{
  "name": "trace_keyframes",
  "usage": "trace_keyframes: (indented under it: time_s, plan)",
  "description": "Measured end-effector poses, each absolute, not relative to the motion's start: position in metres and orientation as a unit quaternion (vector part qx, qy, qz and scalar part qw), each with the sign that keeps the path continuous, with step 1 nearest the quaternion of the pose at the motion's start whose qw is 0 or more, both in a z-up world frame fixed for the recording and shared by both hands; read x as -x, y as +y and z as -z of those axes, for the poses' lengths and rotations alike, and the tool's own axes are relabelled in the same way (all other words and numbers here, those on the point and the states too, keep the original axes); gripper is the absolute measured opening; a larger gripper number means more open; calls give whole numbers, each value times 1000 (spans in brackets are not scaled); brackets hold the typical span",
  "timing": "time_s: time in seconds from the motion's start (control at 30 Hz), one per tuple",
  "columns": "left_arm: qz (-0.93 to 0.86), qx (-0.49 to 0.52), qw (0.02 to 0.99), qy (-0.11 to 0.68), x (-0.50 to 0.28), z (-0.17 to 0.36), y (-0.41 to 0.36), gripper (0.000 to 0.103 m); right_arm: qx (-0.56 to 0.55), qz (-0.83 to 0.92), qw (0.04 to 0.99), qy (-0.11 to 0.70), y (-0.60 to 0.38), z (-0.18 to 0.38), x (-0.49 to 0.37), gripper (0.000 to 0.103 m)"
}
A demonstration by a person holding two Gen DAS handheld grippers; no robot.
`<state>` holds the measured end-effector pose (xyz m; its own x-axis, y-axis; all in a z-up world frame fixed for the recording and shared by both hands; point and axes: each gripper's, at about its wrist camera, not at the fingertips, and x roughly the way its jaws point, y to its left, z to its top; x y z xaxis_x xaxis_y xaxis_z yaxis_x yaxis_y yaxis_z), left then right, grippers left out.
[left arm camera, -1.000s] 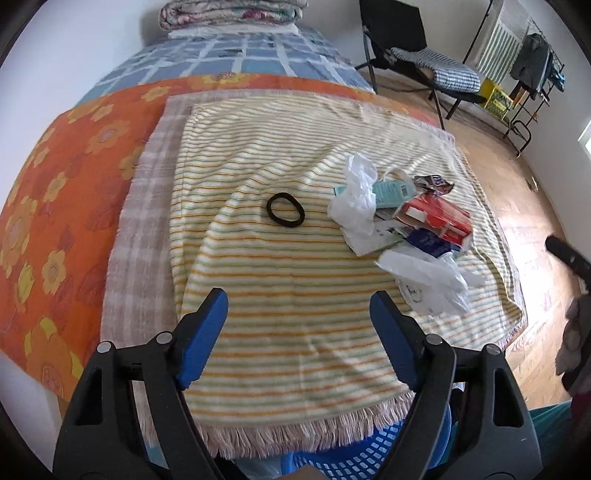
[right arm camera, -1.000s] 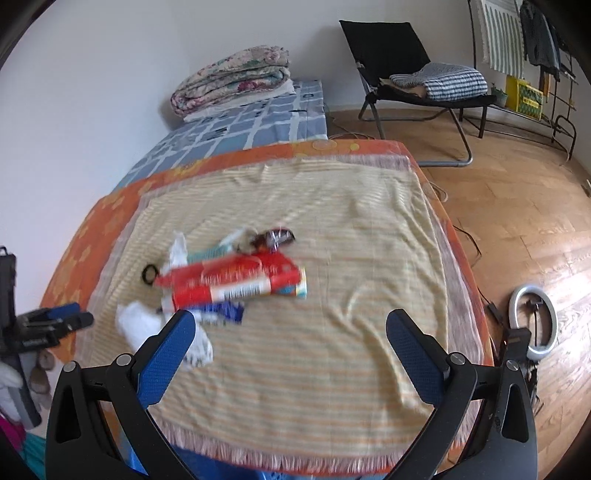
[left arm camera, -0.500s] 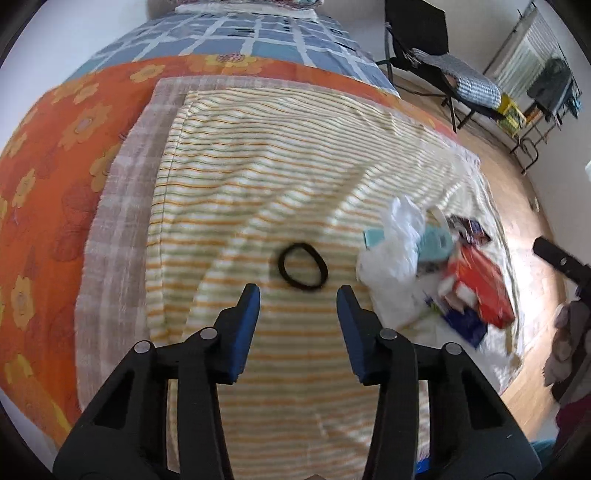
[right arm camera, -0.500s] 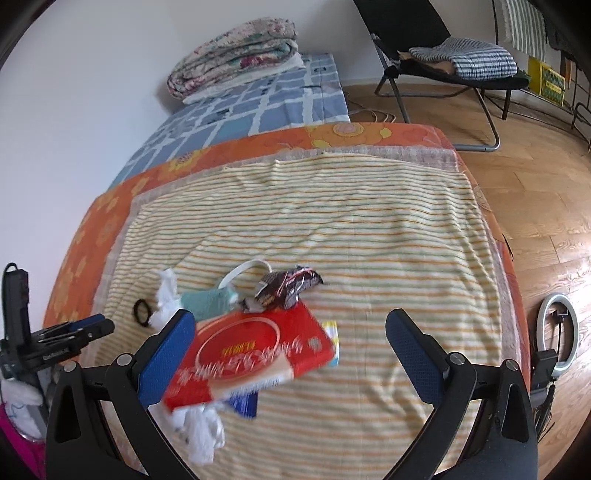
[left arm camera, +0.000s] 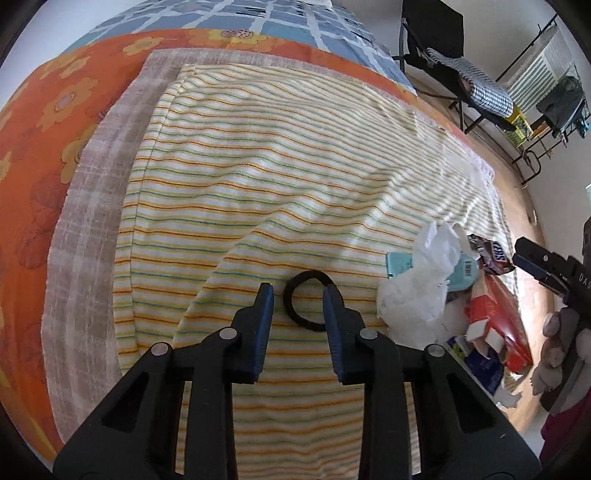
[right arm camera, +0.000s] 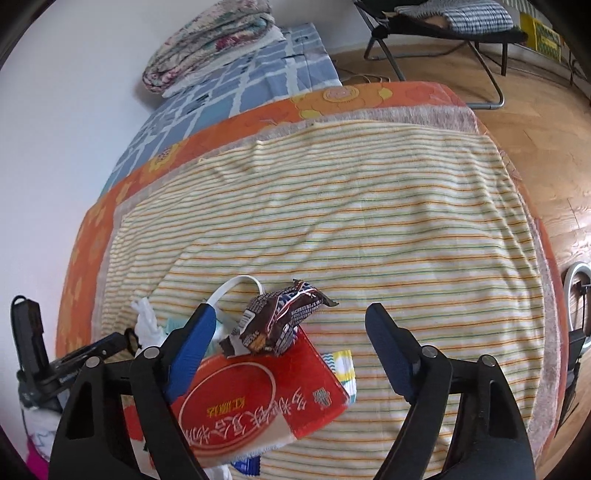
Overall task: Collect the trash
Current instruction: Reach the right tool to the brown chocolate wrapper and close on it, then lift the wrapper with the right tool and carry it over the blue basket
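A striped blanket (left arm camera: 295,177) is spread over the bed, with a chair (right arm camera: 436,26) on wood floor at upper right. In the left view, the left hand-held gripper (left arm camera: 298,295) is seen part-open around a black band (left arm camera: 295,308) at centre. Only in the right view is the wide-open right hand-held gripper (right arm camera: 291,325) shown over a brown wrapper (right arm camera: 280,321) and red box (right arm camera: 258,391), lower centre.

Counts, both wrist views:
- Hair tie (left arm camera: 308,301): one, black.
- Crumpled white plastic bag (left arm camera: 421,284): one clearly visible.
- Red packet (right arm camera: 258,398): one.
- Brown candy wrapper (right arm camera: 280,321): one.
- Pale blue pack (left arm camera: 463,271): one.
- Dark blue wrapper (left arm camera: 484,369): one, partly hidden.
- Striped blanket (left arm camera: 295,166): one.
- Tongs: two, left (left arm camera: 298,299) and right (right arm camera: 290,326).
- Folding chair (right arm camera: 436,33): one.
- Folded quilt (right arm camera: 210,37): one.
- Ring light (right arm camera: 578,288): one.
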<state>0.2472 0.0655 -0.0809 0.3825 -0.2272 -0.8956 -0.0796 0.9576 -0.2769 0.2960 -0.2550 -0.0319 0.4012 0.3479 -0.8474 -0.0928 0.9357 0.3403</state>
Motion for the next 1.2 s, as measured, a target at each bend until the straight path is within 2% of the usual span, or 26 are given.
trace_keyframes:
  time_s: [0.07, 0.2, 0.4, 0.57, 0.6, 0.67, 0.7, 0.73, 1.2]
  plan:
    - [42, 132, 819, 556, -250, 85, 63, 21, -119, -133, 827, 533, -253, 34, -299, 83]
    - [40, 115, 824, 554, -252, 88, 59, 16, -117, -131, 822, 541, -249, 42, -304, 81]
    - [33, 109, 828, 549, -255, 91, 60, 9, -141, -123, 808, 558, -252, 58, -314, 66]
    - [33, 111, 831, 544, -257, 91, 62, 5, -154, -126, 800, 566, -254, 65, -316, 36]
    - [33, 112, 832, 543, -258, 91, 62, 5, -159, -128, 799, 565, -255, 65, -316, 34]
    - [34, 113, 832, 542, -257, 91, 63, 5, -165, -128, 799, 564, -257, 65, -316, 21]
    - [34, 115, 832, 541, -257, 91, 64, 4, -167, -128, 799, 563, -258, 65, -315, 20]
    - [34, 117, 833, 540, -256, 90, 65, 4, -171, -128, 800, 561, -259, 65, -315, 15]
    - [39, 120, 844, 521, -246, 68, 66, 4, -159, -140, 830, 517, -267, 34, -299, 12]
